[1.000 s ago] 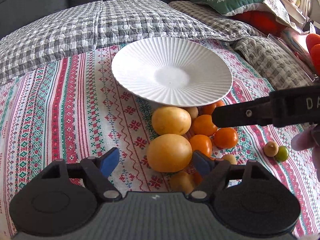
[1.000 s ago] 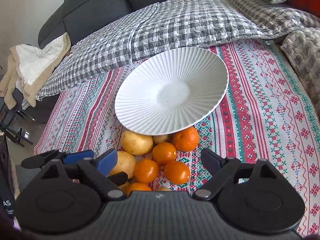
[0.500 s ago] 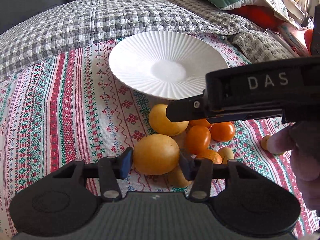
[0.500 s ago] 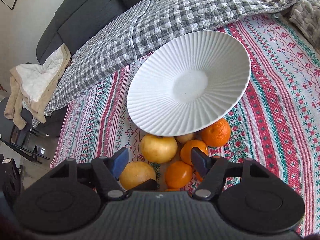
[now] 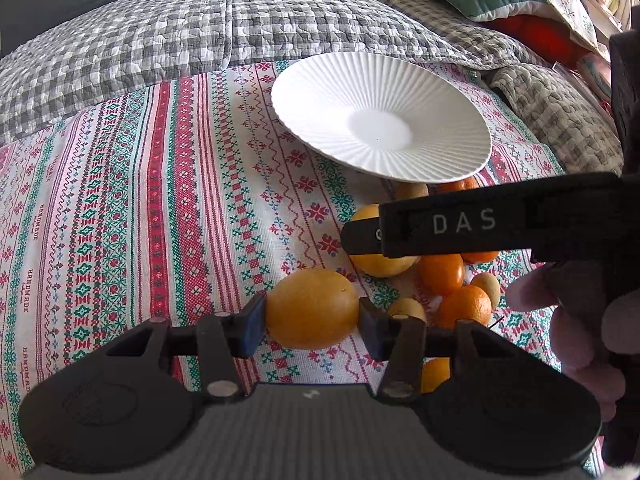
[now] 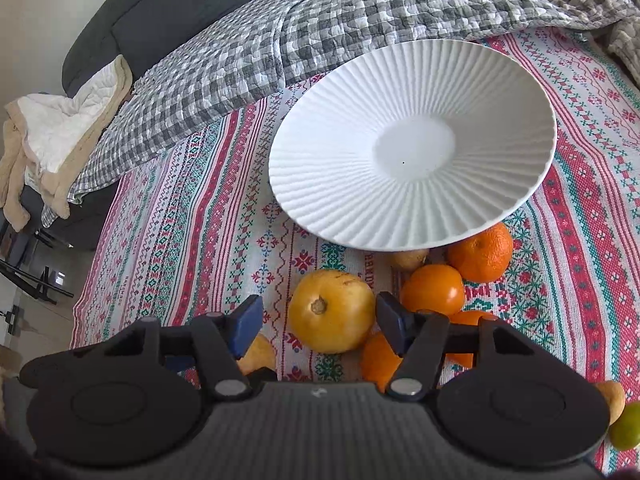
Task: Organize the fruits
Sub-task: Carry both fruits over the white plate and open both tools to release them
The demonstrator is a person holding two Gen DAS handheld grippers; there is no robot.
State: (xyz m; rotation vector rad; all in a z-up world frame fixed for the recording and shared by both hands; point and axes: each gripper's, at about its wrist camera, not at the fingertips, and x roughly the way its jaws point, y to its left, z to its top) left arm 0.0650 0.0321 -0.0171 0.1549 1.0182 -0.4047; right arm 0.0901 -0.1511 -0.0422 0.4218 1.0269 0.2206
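Left gripper is clamped on a yellow fruit just off the cloth, plate at 1 o'clock. Right gripper is spread wide around a second yellow fruit, not yet pinching. Risk: smooth round skins could squirt free, and nudged oranges may roll. Readable: "DAS" on the right gripper's body, "HANDMADE" woven in the cloth.

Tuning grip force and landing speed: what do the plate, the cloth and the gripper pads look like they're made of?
Plate: probably glazed ceramic; white, radial ribs, soft sheen, though melamine can't be ruled out.
Cloth: woven fabric, matte; the red and green pattern looks cross-stitched, with visible weave.
Pads: blue, matte, likely rubber or soft plastic; firmness can't be told. The left gripper has them pressed on a yellow fruit with smooth skin.
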